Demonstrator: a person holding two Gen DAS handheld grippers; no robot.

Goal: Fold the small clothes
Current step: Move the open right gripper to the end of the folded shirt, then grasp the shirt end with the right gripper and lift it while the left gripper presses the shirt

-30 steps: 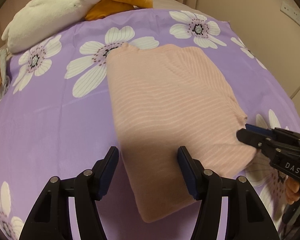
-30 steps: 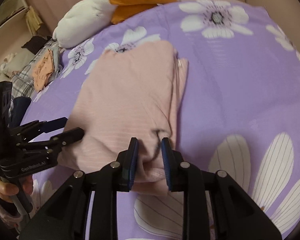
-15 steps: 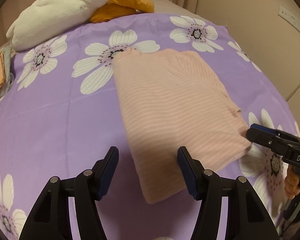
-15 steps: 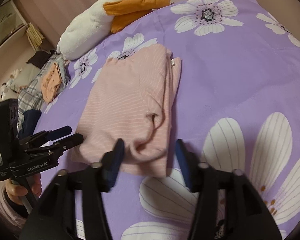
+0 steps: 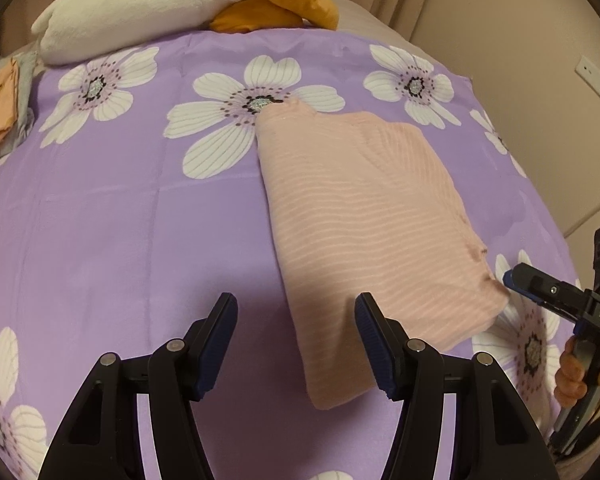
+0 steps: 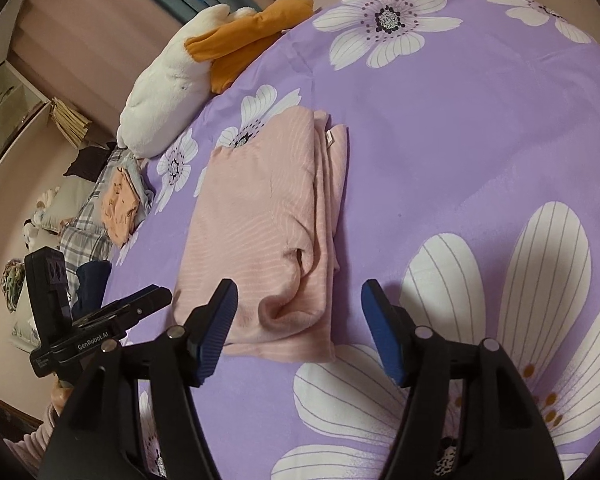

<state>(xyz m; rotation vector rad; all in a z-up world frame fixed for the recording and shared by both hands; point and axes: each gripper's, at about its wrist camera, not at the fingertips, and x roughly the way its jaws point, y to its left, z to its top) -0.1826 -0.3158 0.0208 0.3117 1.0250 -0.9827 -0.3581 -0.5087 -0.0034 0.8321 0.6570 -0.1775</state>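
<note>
A folded pink striped garment (image 5: 360,220) lies flat on the purple flowered sheet (image 5: 120,220). My left gripper (image 5: 296,316) is open just above the garment's near corner, and its pads touch nothing. In the right wrist view the same garment (image 6: 260,220) shows its layered edge on the right. My right gripper (image 6: 299,300) hovers over the garment's near rolled edge. Its jaws are opening; the cloth lies between them but is not pressed. The right gripper's tip (image 5: 516,278) shows beside the garment's right corner, and the left gripper (image 6: 148,304) beside its left corner.
A white and orange plush toy (image 5: 160,4) lies at the sheet's far edge. More clothes (image 6: 116,204) are piled off the left side. A wall with a socket (image 5: 596,76) stands on the right. A hand (image 5: 572,376) holds the right gripper.
The right gripper was shut on the garment's near corner; it has let go, its jaws have spread and it has drawn back. The left gripper has drawn back a little, still open.
</note>
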